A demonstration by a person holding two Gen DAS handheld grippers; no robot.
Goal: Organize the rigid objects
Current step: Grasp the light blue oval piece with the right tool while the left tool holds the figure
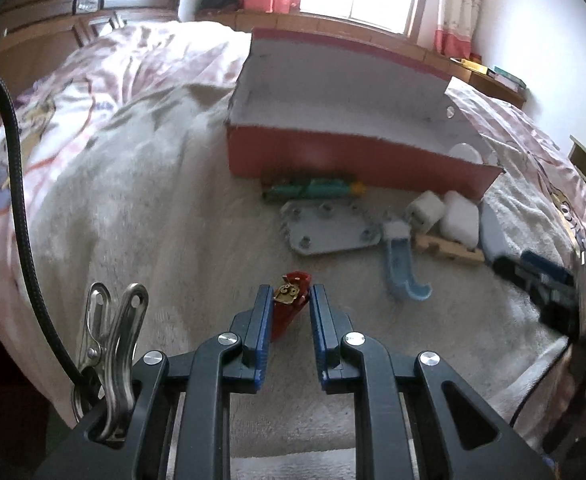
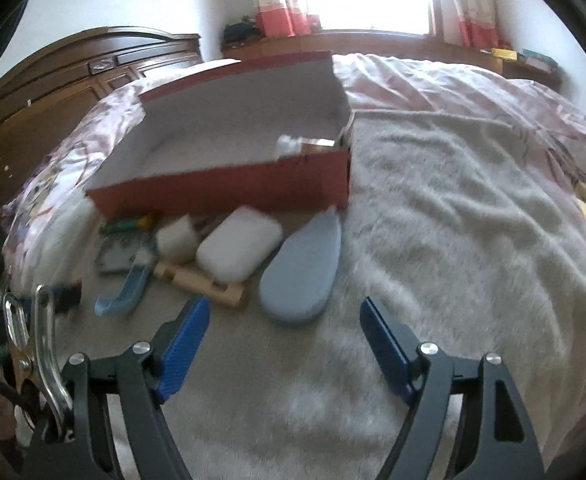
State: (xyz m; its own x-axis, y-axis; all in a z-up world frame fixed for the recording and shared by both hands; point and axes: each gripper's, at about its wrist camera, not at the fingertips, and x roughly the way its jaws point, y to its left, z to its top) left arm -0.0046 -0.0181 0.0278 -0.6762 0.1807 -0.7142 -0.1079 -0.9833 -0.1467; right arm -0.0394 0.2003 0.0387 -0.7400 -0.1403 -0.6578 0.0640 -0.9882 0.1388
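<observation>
My left gripper (image 1: 292, 296) is shut on a small red lighter (image 1: 289, 308) with a brass top, held above the white fleece blanket. Ahead stands an open red cardboard box (image 1: 333, 160), also in the right wrist view (image 2: 229, 188), with small white items in its right corner. In front of the box lie a green screwdriver (image 1: 313, 190), a grey plate (image 1: 327, 226), a blue hook (image 1: 401, 268), a wooden piece (image 2: 205, 284), a white case (image 2: 239, 254) and a blue-grey oval case (image 2: 303, 276). My right gripper (image 2: 285, 312) is open and empty, just short of the oval case.
The objects rest on a white fleece blanket (image 2: 453, 220) spread over a pink quilt on a bed. A dark wooden headboard (image 2: 53, 92) stands at the left. A window with pink curtains and a wooden ledge (image 1: 353, 28) runs behind the bed.
</observation>
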